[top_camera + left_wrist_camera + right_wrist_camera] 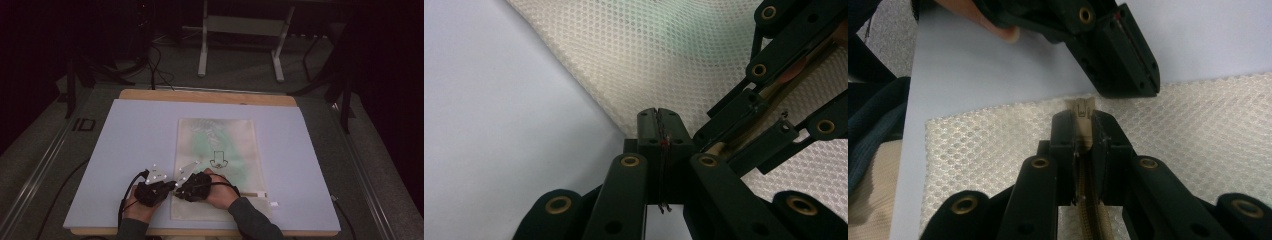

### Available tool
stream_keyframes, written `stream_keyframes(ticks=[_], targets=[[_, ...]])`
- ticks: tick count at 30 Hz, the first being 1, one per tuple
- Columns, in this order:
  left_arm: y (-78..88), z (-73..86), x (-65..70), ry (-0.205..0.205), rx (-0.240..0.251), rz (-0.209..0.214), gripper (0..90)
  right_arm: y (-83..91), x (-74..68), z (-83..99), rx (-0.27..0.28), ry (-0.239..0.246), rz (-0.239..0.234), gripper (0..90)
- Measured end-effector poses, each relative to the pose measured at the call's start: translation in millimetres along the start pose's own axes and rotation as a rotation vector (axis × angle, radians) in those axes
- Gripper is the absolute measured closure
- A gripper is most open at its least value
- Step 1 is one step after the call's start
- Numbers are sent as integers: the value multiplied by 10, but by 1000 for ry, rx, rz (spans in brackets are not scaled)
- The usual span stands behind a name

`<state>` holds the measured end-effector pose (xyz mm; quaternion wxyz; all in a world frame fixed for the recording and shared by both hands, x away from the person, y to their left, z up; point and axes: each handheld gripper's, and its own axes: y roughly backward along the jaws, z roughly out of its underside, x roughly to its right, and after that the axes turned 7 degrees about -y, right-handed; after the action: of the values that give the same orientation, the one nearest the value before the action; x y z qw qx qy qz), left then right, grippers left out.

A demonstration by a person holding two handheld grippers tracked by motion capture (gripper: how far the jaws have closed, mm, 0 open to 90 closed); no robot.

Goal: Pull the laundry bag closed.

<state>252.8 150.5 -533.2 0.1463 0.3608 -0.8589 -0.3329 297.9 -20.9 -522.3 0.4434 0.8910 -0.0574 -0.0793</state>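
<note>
Two hand-held grippers are seen working a mesh zip bag at the near edge of the tabletop.

The left gripper (169, 187) is held at the bag's near left corner, its jaws pressed together on the edge of the cream mesh bag (220, 150), as the left gripper view shows (659, 131). Just beside it, the right gripper (176, 192) is clenched on the beige zipper pull (1084, 111), with the zipper teeth (1093, 220) running back between its jaws (1084, 125). The bag is laid flat on the pale lilac tabletop (125, 150), near the middle of the near edge and stretching toward the far edge. A green tint and a small dark printed mark (218, 160) are seen through the mesh.
</note>
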Motion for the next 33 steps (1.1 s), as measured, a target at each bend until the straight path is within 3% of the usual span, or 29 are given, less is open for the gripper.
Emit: stream_keyframes(ticks=[14,20,33], targets=[[-42,-22,12,8,-40,-4,894,7,2,10,2,-3,-8,816],[-45,-42,48,-20,-57,-29,896,32,-7,23,-7,3,3,821],[-44,-35,44,-12,-50,-26,895,114,-2,89,-26,18,23,822]])
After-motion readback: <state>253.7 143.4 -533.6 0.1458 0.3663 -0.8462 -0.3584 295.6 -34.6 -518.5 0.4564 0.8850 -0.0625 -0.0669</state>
